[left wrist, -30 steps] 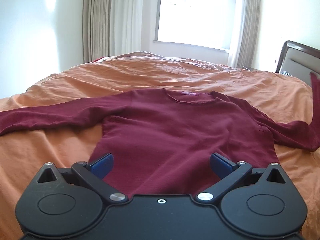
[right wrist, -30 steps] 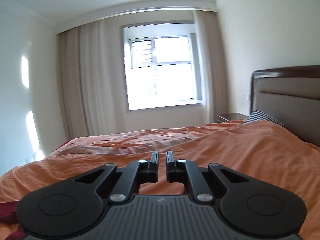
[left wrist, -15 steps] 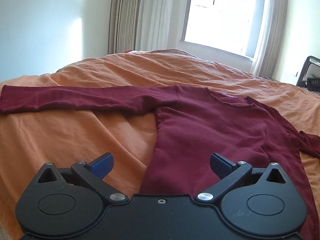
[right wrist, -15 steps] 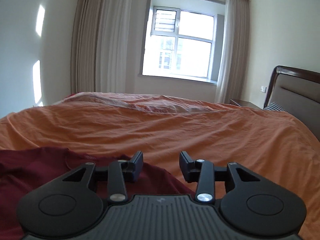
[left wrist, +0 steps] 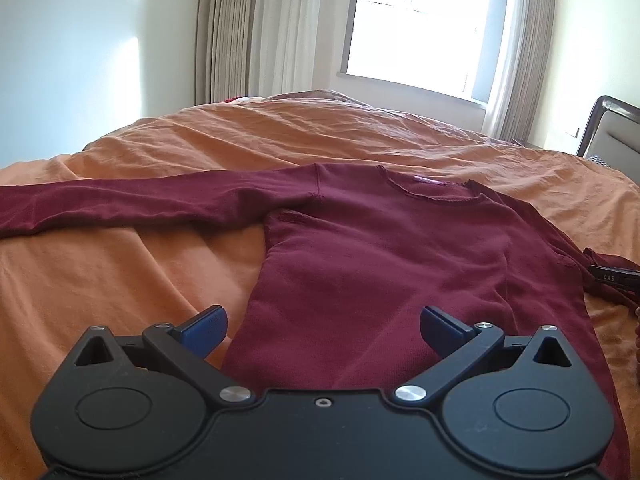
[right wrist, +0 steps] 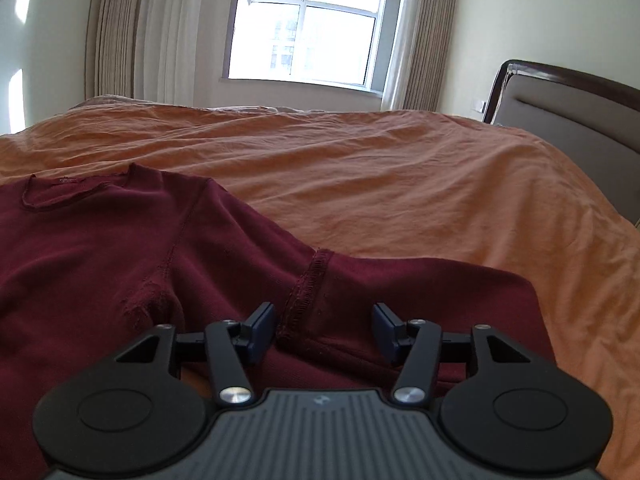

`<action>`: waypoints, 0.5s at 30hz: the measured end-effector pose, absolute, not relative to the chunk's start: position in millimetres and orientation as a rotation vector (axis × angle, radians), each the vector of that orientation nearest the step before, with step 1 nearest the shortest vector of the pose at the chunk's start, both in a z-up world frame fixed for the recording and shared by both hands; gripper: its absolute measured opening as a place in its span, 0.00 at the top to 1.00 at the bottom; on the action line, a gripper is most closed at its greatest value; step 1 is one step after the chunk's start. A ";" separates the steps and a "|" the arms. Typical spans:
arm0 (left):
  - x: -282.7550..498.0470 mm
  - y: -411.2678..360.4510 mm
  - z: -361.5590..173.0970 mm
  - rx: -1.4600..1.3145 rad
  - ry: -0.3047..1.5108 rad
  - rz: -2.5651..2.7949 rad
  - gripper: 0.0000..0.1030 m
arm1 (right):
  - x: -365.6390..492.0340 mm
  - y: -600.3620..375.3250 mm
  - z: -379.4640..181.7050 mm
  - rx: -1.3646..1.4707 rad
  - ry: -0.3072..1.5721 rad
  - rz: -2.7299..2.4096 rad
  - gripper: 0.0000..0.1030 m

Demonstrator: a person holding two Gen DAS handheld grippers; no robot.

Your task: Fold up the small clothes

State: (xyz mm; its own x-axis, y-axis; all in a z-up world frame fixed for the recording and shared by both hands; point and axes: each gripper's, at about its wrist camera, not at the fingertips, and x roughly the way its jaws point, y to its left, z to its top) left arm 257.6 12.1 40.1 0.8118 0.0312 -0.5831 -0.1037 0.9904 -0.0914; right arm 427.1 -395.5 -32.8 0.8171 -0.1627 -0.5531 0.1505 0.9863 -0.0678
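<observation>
Right gripper (right wrist: 323, 330), fingers newly parted, now over sweater (right wrist: 120, 256).

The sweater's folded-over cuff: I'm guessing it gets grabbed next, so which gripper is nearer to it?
Right. The right gripper sits open directly over the cuff; the left gripper hovers open at the sweater hem's opposite corner.

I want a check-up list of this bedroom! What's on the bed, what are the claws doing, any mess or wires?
Surface: orange bedcover, wrinkled.
Job's things: maroon sweater lying flat, one sleeve stretched out, the other sleeve doubled back.
Clutter: nothing seen.
Claws: left claw open over the hem; right claw open, jaws just been opening, astride the sleeve's cuff.
Cables: nothing seen.
Surroundings: window, curtains, headboard.
</observation>
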 end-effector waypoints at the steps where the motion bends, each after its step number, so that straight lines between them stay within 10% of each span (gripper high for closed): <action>1: 258.3 10.8 39.8 -0.116 0.625 0.070 0.01 | 428.9 -395.9 -32.0 -0.018 0.592 -0.164 0.42; 5: 257.5 6.5 39.2 -0.090 0.639 0.073 0.01 | 429.4 -396.8 -29.7 -0.017 0.589 -0.155 0.82; 15: 257.7 5.8 46.6 -0.080 0.616 0.067 0.01 | 407.9 -401.7 57.9 0.129 0.424 -0.059 0.88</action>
State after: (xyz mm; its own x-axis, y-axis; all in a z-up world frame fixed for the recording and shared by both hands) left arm 257.7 5.8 46.6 0.8142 0.0391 -0.5792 -0.0867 0.9947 -0.0548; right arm 407.9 -401.7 57.9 0.9097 -0.0305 -0.4142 0.0845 0.9900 0.1127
